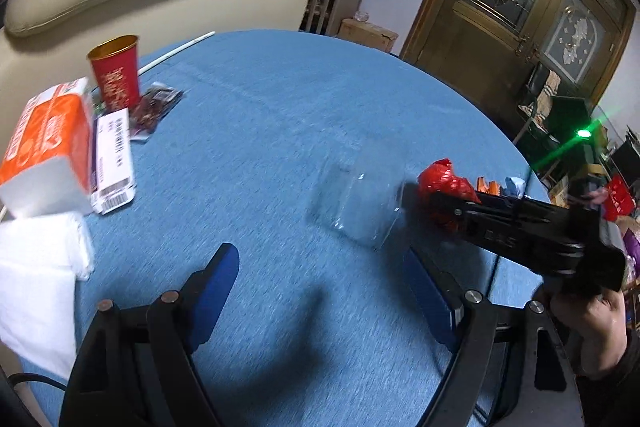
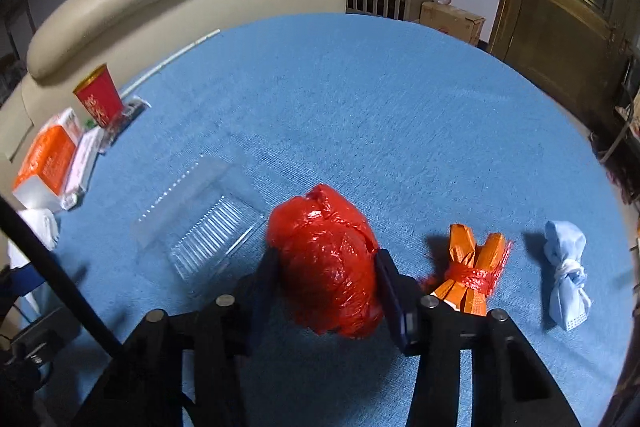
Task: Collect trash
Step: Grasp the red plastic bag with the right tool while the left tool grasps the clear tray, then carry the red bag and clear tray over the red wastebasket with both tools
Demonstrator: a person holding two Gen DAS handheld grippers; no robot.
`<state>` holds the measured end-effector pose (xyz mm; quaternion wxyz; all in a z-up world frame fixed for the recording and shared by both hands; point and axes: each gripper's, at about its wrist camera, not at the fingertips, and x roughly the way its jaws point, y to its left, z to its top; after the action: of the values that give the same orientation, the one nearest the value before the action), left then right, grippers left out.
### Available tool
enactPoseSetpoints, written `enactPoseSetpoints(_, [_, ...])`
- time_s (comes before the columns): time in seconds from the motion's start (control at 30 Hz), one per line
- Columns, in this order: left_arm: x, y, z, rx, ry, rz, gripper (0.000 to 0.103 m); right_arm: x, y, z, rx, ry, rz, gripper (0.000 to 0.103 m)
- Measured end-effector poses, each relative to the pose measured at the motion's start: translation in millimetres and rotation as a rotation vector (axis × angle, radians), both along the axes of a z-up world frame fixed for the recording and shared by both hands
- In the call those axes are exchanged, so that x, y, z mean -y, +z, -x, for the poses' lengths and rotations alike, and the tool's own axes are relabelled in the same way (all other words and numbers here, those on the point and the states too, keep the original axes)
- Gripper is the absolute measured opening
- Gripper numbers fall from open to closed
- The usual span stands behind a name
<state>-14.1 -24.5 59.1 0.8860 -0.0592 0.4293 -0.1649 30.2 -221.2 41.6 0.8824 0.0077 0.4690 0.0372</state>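
Clear plastic tray [image 2: 200,227] lies empty at centre-left on the blue surface [image 2: 360,107]; red cup [image 2: 98,99] stands upper left. Right tongs [image 2: 326,279] are clenched around the red bag [image 2: 328,263], lower centre. Left tongs [image 1: 324,291] hang released, nothing between them.

Red bag [image 2: 326,263] – glossy crinkled plastic; tablecloth [image 2: 360,107] – matt woven cloth; tray [image 2: 208,231] – clear ribbed plastic.

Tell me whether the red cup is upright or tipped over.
Upright: the red cup stands on its base on the blue table, gold rim facing up.
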Motion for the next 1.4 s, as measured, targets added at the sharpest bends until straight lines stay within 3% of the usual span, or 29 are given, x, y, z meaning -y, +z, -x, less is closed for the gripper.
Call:
enactPoseSetpoints(0.3, [34.2,-9.4,-27.7,-0.002,-0.066,-0.026,0.085,38.2,46.1,69.7,0.138,-0.071,-0.15,0.049])
enactPoseSetpoints(0.57, [59.3,-26.3,-59.5,-0.035,-0.091,-0.095,0.084,75.2,49.7,148.8,0.147,-0.156,-0.208,0.049])
enactPoseSetpoints(0.6, [60.4,-27.5,-60.2,-0.034,-0.087,-0.098,0.082,80.5,48.4,156.8,0.147,-0.172,-0.217,0.049])
enactPoseSetpoints(0.63, [61.4,-28.2,-60.0,-0.033,-0.089,-0.099,0.066,84.6,47.9,163.1,0.149,-0.185,-0.225,0.049])
enactPoseSetpoints(0.67, [63.1,-30.0,-60.3,-0.047,-0.097,-0.106,0.041,88.0,47.7,168.1,0.151,-0.196,-0.231,0.049])
enactPoseSetpoints(0.73, [63.5,-30.6,-60.2,-0.067,-0.093,-0.123,0.038,91.6,47.2,175.0,0.15,-0.21,-0.237,0.049])
enactPoseSetpoints(1.17, [39.3,14.5,6.5,0.042,-0.053,-0.118,0.038,84.0,48.6,211.1,0.182,-0.236,-0.313,0.049])
enactPoseSetpoints(1.4, [46.8,29.4,50.5,0.077,-0.055,-0.137,0.038,80.4,51.3,235.9,0.199,-0.243,-0.325,0.049])
